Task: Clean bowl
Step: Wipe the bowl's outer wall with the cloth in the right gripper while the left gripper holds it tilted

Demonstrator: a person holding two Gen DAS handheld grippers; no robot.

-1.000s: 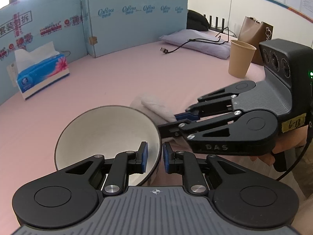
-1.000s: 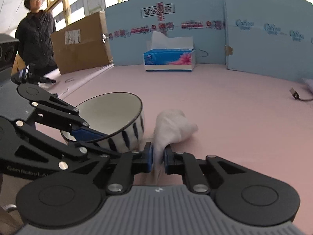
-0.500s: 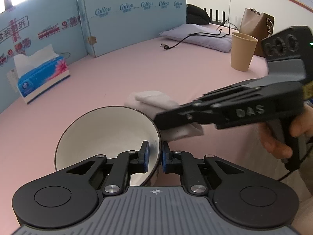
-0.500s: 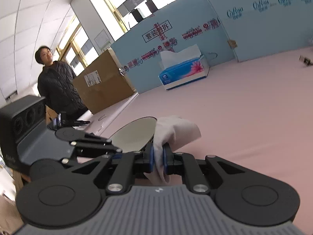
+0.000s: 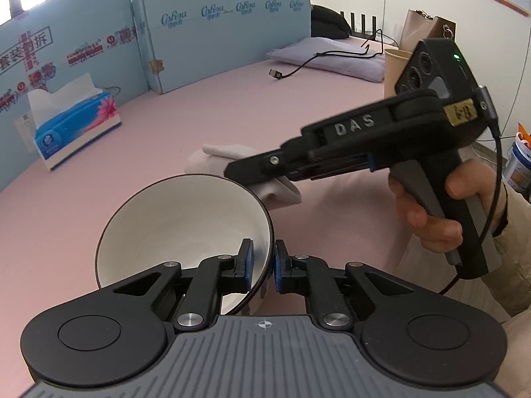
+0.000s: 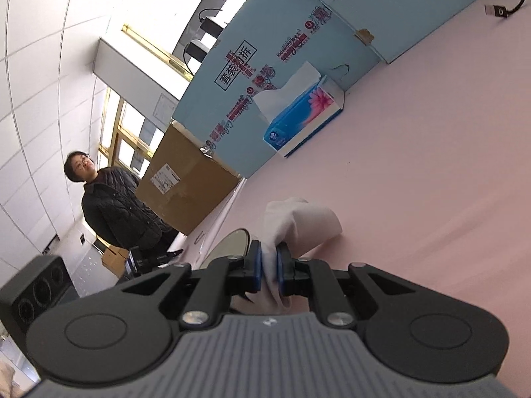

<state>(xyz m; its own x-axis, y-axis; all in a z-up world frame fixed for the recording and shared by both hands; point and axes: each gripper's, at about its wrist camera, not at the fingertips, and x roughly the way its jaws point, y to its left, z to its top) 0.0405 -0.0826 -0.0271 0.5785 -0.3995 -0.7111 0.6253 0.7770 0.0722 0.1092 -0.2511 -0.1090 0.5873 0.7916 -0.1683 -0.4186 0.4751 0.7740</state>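
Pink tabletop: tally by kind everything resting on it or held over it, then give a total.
Bowl: 1
Cloth: 1
Tissue box: 1
Paper cup: 1
Cable: 1
Pillow: 1
Bag: 1
Total: 7

Bowl [image 5: 179, 219]: round, white glazed interior, thin dark rim, interior bare and dry-looking; tilted with its mouth turned up and toward the camera, its near wall pinched between the blue pads of the left tongs [image 5: 262, 265], one pad inside, one outside. In the right wrist view only a sliver of its rim [image 6: 232, 243] shows. Cloth [image 5: 229, 162]: white, soft, crumpled into a loose wad; clamped between the pads of the right tongs [image 6: 268, 270], folds bulging past the tips, one tail hanging below. It sits just beyond the bowl's far rim, above the pink counter [image 5: 199, 106].
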